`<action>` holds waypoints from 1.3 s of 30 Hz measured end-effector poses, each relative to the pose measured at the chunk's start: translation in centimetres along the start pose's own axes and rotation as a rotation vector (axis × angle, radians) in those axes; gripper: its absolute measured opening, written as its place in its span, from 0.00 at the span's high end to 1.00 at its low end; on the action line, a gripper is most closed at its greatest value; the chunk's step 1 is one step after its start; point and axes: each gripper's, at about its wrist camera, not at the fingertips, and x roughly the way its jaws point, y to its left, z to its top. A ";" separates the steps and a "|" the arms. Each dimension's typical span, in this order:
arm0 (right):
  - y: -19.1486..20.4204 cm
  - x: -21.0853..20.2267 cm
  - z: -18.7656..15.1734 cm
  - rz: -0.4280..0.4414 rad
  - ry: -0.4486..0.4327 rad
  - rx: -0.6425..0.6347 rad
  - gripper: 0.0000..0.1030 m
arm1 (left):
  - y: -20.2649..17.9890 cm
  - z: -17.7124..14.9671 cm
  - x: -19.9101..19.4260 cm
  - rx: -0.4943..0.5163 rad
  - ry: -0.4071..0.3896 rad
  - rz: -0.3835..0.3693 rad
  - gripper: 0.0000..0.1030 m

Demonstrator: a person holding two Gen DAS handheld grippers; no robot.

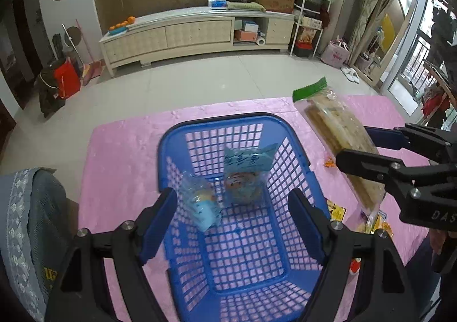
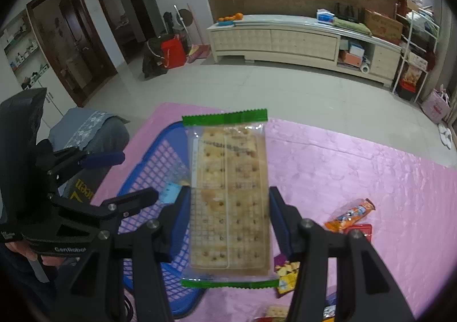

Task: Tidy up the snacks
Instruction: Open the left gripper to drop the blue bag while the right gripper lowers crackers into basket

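Note:
A blue plastic basket [image 1: 288, 147] sits on a pink tablecloth [image 1: 120, 167]. It holds a light-blue snack packet [image 1: 245, 176]. A second blurred light-blue packet [image 1: 200, 207] is in mid-air between the fingers of my left gripper [image 1: 232, 225], which is open above the basket. My right gripper [image 2: 227, 225] is shut on a clear cracker pack with green ends [image 2: 228, 196] and holds it above the table, just right of the basket [image 2: 148, 167]. The cracker pack [image 1: 340, 133] and right gripper [image 1: 362, 150] also show in the left wrist view.
Loose snacks lie on the cloth at the right: an orange packet [image 2: 350, 213], a red one [image 2: 360, 229] and a purple-yellow one [image 2: 287, 273]. A grey-covered chair [image 1: 31, 222] stands at the table's left. A long cabinet [image 1: 197, 33] stands across the tiled floor.

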 end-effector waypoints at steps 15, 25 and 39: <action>7.3 5.2 0.3 -0.011 0.106 -0.210 0.44 | 5.7 -3.4 -2.0 -0.078 -0.013 0.050 0.24; 8.6 7.7 -1.2 0.012 0.221 -0.535 0.44 | 6.0 -5.5 -1.6 -0.101 0.015 0.026 0.24; 10.4 9.8 -4.0 0.131 0.309 -0.797 0.43 | 4.6 -7.1 -0.3 -0.075 0.059 0.016 0.24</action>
